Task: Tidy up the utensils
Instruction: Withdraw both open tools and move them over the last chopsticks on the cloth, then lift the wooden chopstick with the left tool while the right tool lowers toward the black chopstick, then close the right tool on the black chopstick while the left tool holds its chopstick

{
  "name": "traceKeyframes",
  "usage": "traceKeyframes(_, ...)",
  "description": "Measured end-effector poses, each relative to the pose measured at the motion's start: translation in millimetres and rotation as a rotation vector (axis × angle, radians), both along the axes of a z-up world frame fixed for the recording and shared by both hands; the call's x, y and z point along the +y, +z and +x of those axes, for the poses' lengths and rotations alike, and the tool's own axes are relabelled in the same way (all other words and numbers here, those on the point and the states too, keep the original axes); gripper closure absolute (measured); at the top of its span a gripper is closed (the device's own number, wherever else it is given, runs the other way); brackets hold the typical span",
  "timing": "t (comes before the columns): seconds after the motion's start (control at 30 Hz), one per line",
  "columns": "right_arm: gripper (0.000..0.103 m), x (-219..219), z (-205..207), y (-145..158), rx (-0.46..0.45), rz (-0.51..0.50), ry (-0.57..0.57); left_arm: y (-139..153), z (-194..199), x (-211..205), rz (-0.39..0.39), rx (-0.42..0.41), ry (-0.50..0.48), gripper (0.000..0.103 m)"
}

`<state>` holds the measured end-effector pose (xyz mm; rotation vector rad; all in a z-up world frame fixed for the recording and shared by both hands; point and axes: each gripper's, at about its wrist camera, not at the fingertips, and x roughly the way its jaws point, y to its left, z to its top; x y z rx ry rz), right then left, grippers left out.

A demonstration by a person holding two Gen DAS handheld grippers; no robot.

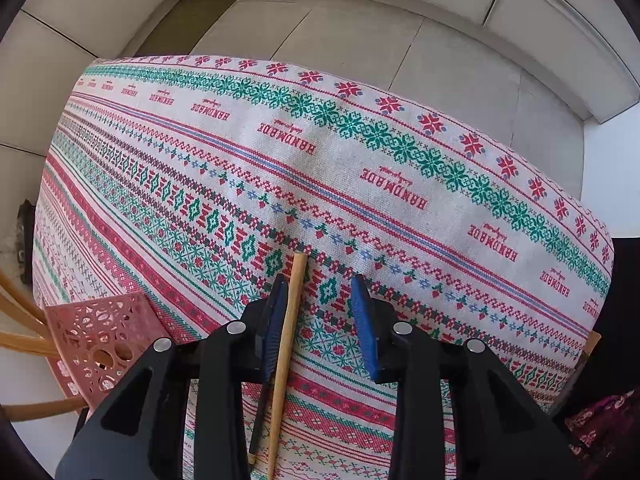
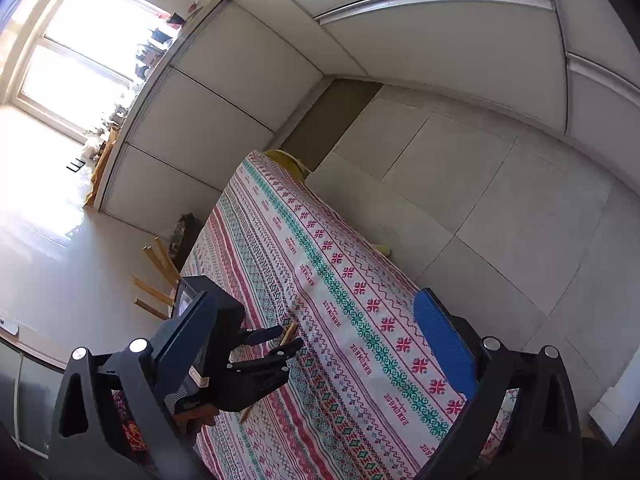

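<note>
A long wooden utensil handle (image 1: 287, 344) lies on the patterned tablecloth (image 1: 360, 184), right beside my left gripper's left blue pad. My left gripper (image 1: 320, 304) is open and straddles the handle, low over the cloth. The handle's working end is hidden below the frame. In the right wrist view the left gripper (image 2: 286, 338) appears with the same wooden handle (image 2: 289, 333) between its fingers. My right gripper (image 2: 320, 340) is open and empty, held above the table; only its right blue pad (image 2: 444, 340) shows clearly.
A pink perforated plastic basket (image 1: 100, 340) stands at the table's left edge, with wooden chair rails (image 1: 24, 336) beside it. White cabinet panels and grey floor tiles lie beyond the table's far edge. A bright window (image 2: 80, 48) is far left.
</note>
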<state>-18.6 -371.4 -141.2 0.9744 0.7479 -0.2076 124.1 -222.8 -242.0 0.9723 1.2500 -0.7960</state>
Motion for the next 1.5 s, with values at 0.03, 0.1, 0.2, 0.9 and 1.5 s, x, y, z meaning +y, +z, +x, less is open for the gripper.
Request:
traceKeyframes(0.03,0.007,-1.1,-0.7,-0.1,0.000,0.001,-0.002,-1.2,2.8,-5.7,0.010,-0.001,-0.004,0.074)
traceKeyframes(0.1,0.007,-2.6,-1.9,0.4,-0.001,-0.001,-0.007,-5.1,9.3,-8.0,0.033,-0.005,-0.008,0.074)
traceKeyframes(0.2,0.007,-3.9,-2.0,0.2,0.003,0.002,-0.007,-14.7,20.0,-13.3,0.049,0.020,-0.011,0.075)
traceKeyframes(0.9,0.007,67.1,47.7,-31.1,0.201,-0.190,0.279,25.2,-58.8,153.1,-0.581,0.121,0.478,0.097)
traceKeyframes(1.5,0.060,197.6,101.9,-67.3,0.256,-0.165,0.543,141.7,-104.6,313.3,-1.110,-0.081,0.592,0.097)
